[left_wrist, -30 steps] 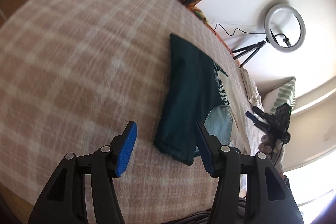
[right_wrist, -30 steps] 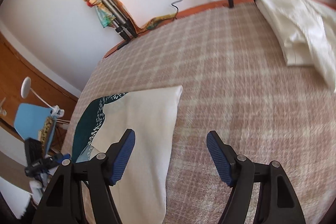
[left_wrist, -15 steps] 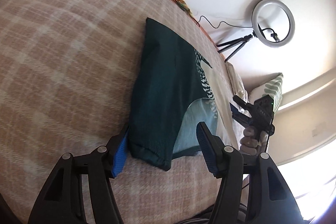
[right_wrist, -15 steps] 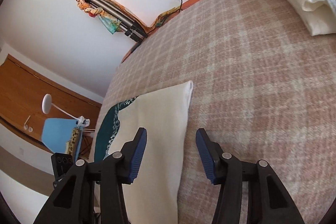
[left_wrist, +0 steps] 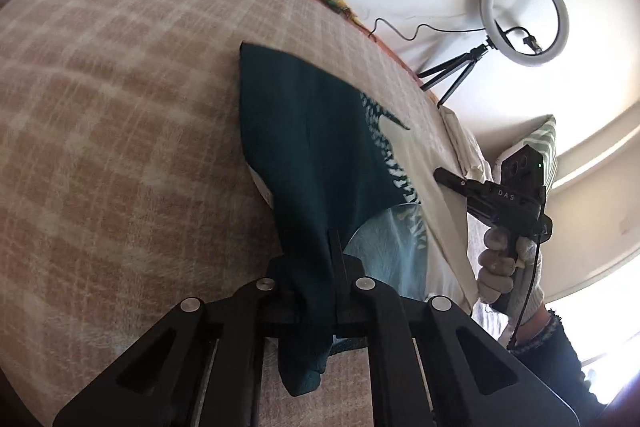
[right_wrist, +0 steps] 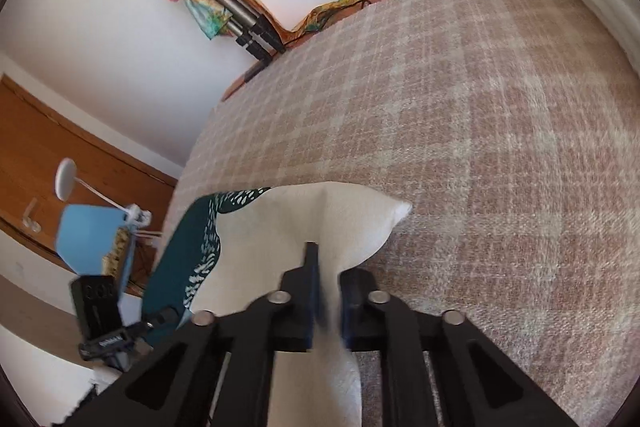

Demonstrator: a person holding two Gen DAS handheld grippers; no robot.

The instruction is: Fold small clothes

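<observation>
Dark-green-and-cream folded cloth garment (left_wrist: 316, 147) is spread on plaid beige blanket (left_wrist: 120, 107). Green end is clamped by left gripper (left_wrist: 316, 291); cream end is pinched in right gripper (right_wrist: 326, 291).

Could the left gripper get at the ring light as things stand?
Probably not. The left gripper is shut on the garment lying on the plaid blanket, while the ring light stands on its tripod beyond the bed's far edge, against the wall.

Right gripper (right_wrist: 326, 291) fingers (right_wrist: 310, 279) pinched on cream cloth (right_wrist: 280, 227) over plaid blanket (right_wrist: 480, 147).
</observation>
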